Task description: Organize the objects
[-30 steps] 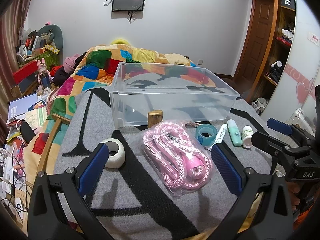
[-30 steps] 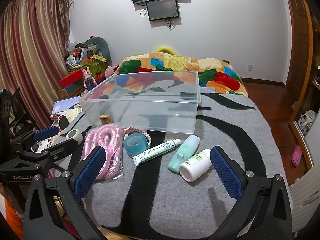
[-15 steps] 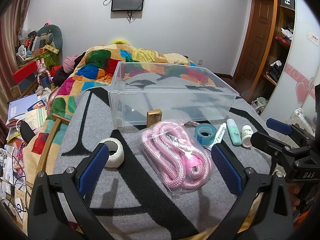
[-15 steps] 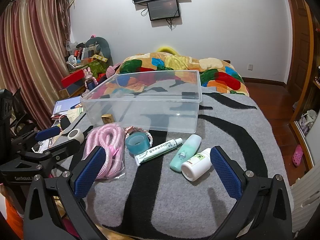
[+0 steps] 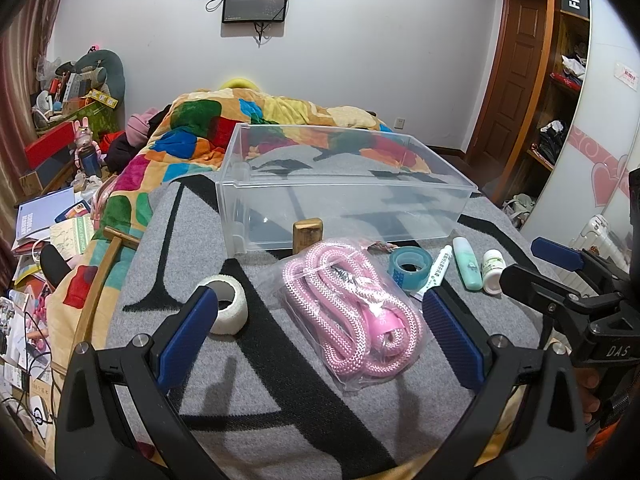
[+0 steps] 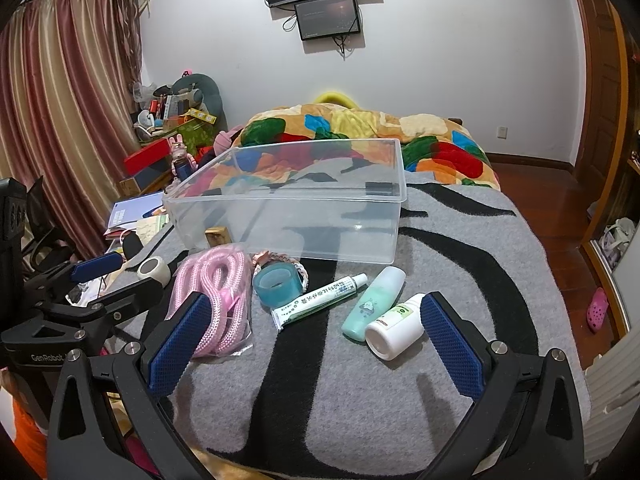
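On a bed spread with a grey-and-black blanket [image 6: 360, 380], both tools hovered with fingers spread wide and nothing held. The left gripper [image 5: 320, 328] faced a bagged pink rope [image 5: 352, 308], which lay directly ahead between its blue pads, the coil's long axis running away from the camera and slightly rightward. This looked the likeliest first pick for that hand. A white tape roll [image 5: 226, 306] sat just beside the left pad.

The right gripper [image 6: 312, 334] was nearer the small toiletries: a white bottle [image 6: 394, 330] lying on its side close to the right pad, a mint-green bottle [image 6: 374, 304] touching it, and a tube of ointment [image 6: 320, 300] angled toward the bin. A translucent blue tape roll [image 6: 278, 284] stood on its flat face beyond the tube, with a braided band [image 6: 296, 264] behind it.

The clear plastic bin [image 6: 288, 216], rigid, glossy and with nothing inside, stood farther back, well within the reach of either arm. A small wooden block [image 5: 307, 236] rested against its front wall. The rope's slippery crinkled wrap would probably shift under a pinch; the hard, smooth bottles could roll.
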